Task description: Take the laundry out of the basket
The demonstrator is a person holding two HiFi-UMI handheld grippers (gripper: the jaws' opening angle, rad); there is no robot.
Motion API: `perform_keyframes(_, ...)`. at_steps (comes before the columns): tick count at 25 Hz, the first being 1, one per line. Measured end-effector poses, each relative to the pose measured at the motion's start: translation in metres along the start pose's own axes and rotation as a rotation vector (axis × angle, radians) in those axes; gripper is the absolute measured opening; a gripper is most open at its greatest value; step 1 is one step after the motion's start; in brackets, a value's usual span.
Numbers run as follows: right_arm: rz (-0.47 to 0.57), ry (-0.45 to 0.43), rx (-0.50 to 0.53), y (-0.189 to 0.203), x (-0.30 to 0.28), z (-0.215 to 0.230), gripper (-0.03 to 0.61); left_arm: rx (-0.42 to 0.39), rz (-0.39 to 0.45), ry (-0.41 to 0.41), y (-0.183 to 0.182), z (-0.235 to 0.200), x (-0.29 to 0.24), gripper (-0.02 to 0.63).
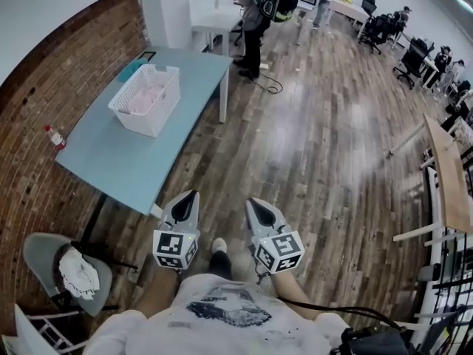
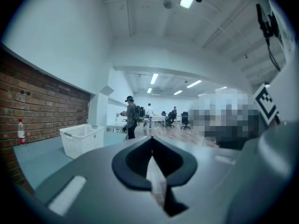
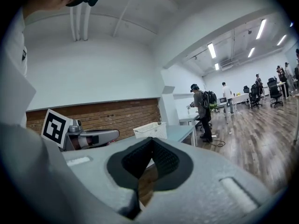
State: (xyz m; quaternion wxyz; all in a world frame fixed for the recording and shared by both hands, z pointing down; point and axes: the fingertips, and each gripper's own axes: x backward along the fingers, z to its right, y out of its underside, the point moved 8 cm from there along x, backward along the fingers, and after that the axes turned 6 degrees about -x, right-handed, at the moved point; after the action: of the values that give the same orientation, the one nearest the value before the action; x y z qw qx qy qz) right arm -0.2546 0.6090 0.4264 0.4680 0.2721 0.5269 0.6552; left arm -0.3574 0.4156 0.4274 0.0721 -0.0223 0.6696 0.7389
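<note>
A white plastic laundry basket (image 1: 145, 98) stands on the pale blue table (image 1: 126, 161) at the upper left, with pale pink laundry (image 1: 146, 95) lying inside. Both grippers are held close to the person's body over the wooden floor, well short of the table. My left gripper (image 1: 194, 194) has its jaws together and nothing in them. My right gripper (image 1: 251, 201) is likewise shut and empty. The basket (image 2: 81, 139) shows at the left, beyond the tips, in the left gripper view. In the right gripper view the basket (image 3: 150, 130) sits just above the jaw tips, far off.
A bottle with a red cap (image 1: 54, 137) stands at the table's left edge by the brick wall. A grey chair (image 1: 44, 257) with a cloth on it is at lower left. A person with a backpack (image 1: 255, 13) stands past the table's far end, a cable (image 1: 267, 86) on the floor nearby.
</note>
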Motion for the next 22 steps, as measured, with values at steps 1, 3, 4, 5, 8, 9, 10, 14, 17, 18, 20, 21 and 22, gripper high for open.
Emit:
perform_keyframes(1,0.002,-0.004,0.012,-0.008,-0.018,0.006,-0.002,0.002,0.005,-0.002,-0.003,-0.012,-0.016,-0.009)
perform_keyframes(3,0.011,-0.011,0.030,-0.025,-0.054,0.016,-0.002,0.003,0.017,-0.004,-0.009,-0.036,-0.044,-0.009)
perform_keyframes(4,0.015,-0.016,0.034,-0.032,-0.072,0.020,-0.002,0.001,0.022,-0.007,-0.011,-0.048,-0.056,-0.009)
perform_keyframes(5,0.017,-0.024,0.038,-0.038,-0.090,0.022,-0.002,0.000,0.026,-0.013,-0.013,-0.061,-0.067,-0.009)
perform_keyframes(8,0.006,-0.060,0.055,-0.052,-0.141,0.024,-0.002,0.006,0.035,-0.050,-0.018,-0.099,-0.093,-0.009)
perform_keyframes(9,0.002,-0.072,0.059,-0.056,-0.155,0.023,-0.002,0.010,0.037,-0.064,-0.019,-0.111,-0.099,-0.009)
perform_keyframes(10,-0.001,-0.084,0.062,-0.059,-0.169,0.022,-0.002,0.013,0.040,-0.078,-0.020,-0.122,-0.104,-0.009)
perform_keyframes(14,-0.014,-0.128,0.068,-0.066,-0.213,0.016,-0.002,0.015,0.043,-0.133,-0.020,-0.159,-0.114,-0.009)
perform_keyframes(17,-0.039,-0.147,0.058,-0.062,-0.237,0.017,-0.002,0.034,0.030,-0.169,-0.012,-0.178,-0.117,-0.009)
perform_keyframes(18,-0.045,-0.155,0.050,-0.062,-0.245,0.018,-0.002,0.040,0.022,-0.179,-0.010,-0.184,-0.119,-0.008)
perform_keyframes(20,-0.053,-0.172,0.040,-0.062,-0.258,0.020,-0.002,0.049,0.010,-0.198,-0.006,-0.194,-0.124,-0.009)
perform_keyframes(21,-0.058,-0.180,0.040,-0.062,-0.265,0.022,-0.002,0.051,0.007,-0.209,-0.005,-0.199,-0.126,-0.009)
perform_keyframes(22,-0.063,-0.189,0.038,-0.062,-0.273,0.024,-0.002,0.052,0.008,-0.221,-0.004,-0.203,-0.129,-0.009)
